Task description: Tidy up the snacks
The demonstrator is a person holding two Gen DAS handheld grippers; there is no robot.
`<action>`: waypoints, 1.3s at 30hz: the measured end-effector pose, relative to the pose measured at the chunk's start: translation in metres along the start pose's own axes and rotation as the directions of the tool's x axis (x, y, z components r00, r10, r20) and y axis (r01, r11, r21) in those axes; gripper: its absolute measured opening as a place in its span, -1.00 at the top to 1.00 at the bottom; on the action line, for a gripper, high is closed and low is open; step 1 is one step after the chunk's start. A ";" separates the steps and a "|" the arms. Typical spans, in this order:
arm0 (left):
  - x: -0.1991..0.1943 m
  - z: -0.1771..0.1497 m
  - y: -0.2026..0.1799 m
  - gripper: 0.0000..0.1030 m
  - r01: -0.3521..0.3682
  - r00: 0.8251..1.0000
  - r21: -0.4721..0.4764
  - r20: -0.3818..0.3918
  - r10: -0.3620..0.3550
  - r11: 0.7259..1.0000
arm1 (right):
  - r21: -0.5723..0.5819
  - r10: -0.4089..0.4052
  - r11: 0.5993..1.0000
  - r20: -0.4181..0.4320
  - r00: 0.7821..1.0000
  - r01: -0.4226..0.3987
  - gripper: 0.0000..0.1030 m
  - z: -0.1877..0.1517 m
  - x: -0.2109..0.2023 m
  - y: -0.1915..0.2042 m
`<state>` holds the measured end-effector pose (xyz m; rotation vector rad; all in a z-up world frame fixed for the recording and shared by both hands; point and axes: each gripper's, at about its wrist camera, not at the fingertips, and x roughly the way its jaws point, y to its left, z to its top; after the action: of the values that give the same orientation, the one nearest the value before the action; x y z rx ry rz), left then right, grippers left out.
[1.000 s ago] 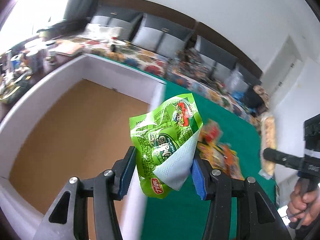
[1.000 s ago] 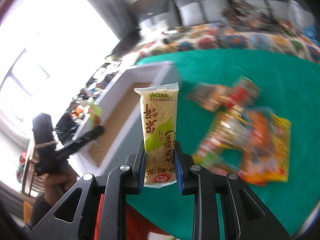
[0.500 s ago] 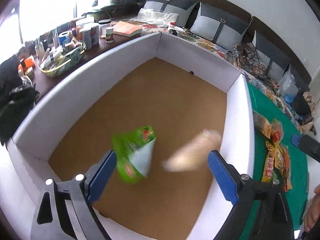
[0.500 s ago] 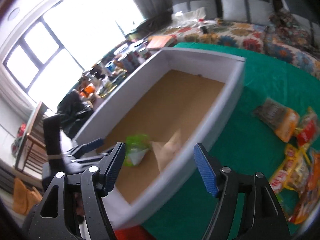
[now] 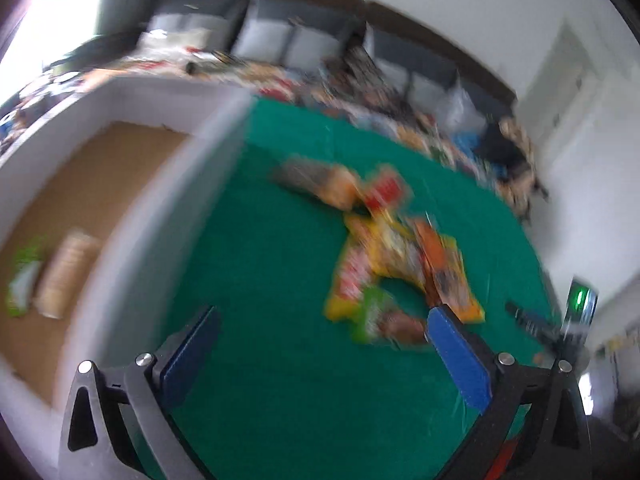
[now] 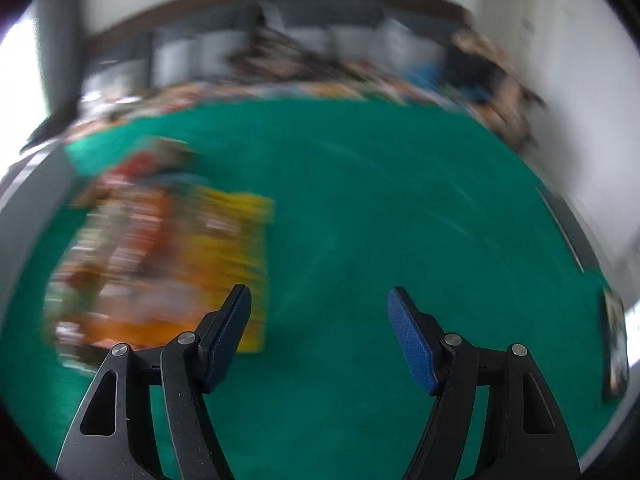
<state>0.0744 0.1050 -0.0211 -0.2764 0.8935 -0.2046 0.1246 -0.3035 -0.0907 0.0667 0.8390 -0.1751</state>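
Note:
Both views are motion-blurred. My left gripper (image 5: pixel 320 312) is open and empty over the green tablecloth (image 5: pixel 280 360), just right of the white box wall (image 5: pixel 160 216). A green snack bag (image 5: pixel 24 276) and a beige snack packet (image 5: pixel 66 272) lie on the box's brown floor. A pile of colourful snack packets (image 5: pixel 396 256) lies on the cloth ahead. My right gripper (image 6: pixel 320 296) is open and empty above the cloth, with the snack pile (image 6: pixel 160 264) to its left.
The other gripper's black tip (image 5: pixel 532 320) shows at the right edge of the left wrist view. A sofa with grey cushions (image 5: pixel 280 44) and clutter runs behind the table. The table's right edge (image 6: pixel 576 248) is near a white wall.
Both grippers let go of their packets, which now lie in the box. Both then swung right, away from the box, to over the green cloth near the snack pile.

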 end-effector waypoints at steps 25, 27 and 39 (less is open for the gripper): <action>0.116 -0.036 -0.009 -1.00 -0.163 0.987 0.058 0.003 0.163 0.985 | 0.101 -0.048 0.993 -0.084 0.995 0.057 -0.87 0.029 0.082 -0.060; 0.116 -0.036 -0.009 -1.00 -0.163 0.987 0.058 0.003 0.163 0.985 | 0.101 -0.048 0.993 -0.084 0.995 0.057 -0.87 0.029 0.082 -0.060; 0.117 -0.035 -0.009 -1.00 -0.164 0.986 0.058 0.003 0.164 0.985 | 0.102 -0.050 0.993 -0.084 0.995 0.059 -0.87 0.029 0.082 -0.059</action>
<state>0.1174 0.0571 -0.1249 -0.1474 0.9056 -0.0783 0.1890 -0.3761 -0.1324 0.1495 0.9136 -0.2690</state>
